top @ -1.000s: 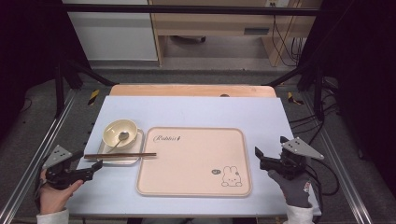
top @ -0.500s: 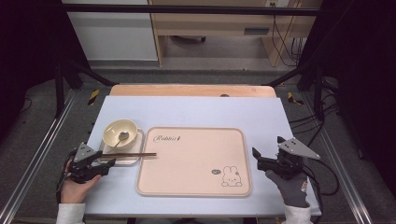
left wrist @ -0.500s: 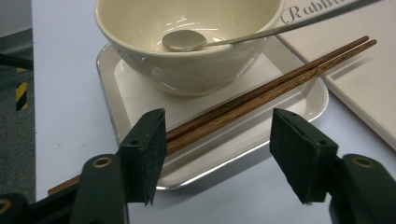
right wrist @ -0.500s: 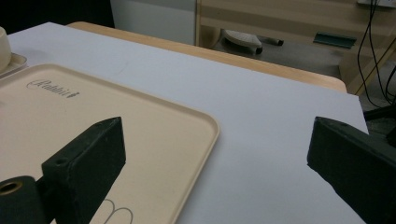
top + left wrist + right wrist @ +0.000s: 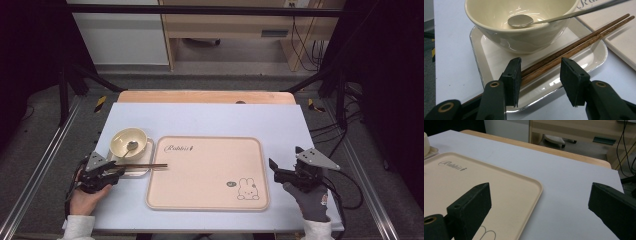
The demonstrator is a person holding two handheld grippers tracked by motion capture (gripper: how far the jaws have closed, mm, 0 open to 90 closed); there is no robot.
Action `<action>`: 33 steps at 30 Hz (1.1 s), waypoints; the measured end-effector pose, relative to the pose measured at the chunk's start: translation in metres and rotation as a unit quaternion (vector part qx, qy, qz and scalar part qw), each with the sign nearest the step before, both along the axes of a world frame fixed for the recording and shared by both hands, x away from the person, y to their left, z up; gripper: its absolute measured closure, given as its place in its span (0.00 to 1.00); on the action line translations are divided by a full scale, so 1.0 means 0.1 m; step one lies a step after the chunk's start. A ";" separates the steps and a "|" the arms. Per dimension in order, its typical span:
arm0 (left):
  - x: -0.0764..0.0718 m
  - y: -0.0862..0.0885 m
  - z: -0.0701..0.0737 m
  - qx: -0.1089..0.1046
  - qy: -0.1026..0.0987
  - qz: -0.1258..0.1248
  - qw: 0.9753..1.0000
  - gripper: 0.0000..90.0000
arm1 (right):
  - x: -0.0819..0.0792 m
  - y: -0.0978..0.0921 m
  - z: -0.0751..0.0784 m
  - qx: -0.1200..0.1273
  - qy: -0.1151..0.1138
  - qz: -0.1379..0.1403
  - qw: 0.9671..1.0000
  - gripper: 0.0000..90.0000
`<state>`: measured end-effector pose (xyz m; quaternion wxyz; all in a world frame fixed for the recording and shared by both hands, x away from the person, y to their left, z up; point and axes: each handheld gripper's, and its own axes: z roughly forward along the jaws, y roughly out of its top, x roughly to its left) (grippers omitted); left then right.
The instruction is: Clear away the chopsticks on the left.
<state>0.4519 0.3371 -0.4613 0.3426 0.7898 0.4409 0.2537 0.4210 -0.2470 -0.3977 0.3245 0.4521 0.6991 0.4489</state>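
Observation:
A cream bowl (image 5: pixel 128 141) with a metal spoon (image 5: pixel 129 147) in it stands on a small white plate (image 5: pixel 142 171) at the table's left. A pair of brown chopsticks (image 5: pixel 145 165) lies across that plate, its tips reaching onto the large beige rabbit tray (image 5: pixel 207 175). My left gripper (image 5: pixel 116 171) is open, and in the left gripper view its jaws stand either side of the chopsticks (image 5: pixel 574 47) at their near end, my left gripper (image 5: pixel 540 72) just over the plate (image 5: pixel 486 57) in front of the bowl (image 5: pixel 524 35). My right gripper (image 5: pixel 274 168) is open and empty, right of the tray.
The light table sheet (image 5: pixel 210 117) has a wooden edge (image 5: pixel 205 96) at the far side. In the right gripper view my right gripper (image 5: pixel 540 202) hovers over the tray's corner (image 5: pixel 529 187) and the bare sheet (image 5: pixel 574 182). Metal frame rails (image 5: pixel 40 170) flank the table.
My left gripper has moved right along the table to the small plate, and its jaws now straddle the chopsticks' near end. The right gripper has barely shifted.

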 end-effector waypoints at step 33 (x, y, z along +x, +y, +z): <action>-0.04 -0.07 0.02 0.020 0.018 0.001 1.000 0.83 | 0.00 0.00 -0.01 -0.010 0.005 -0.004 1.000 0.06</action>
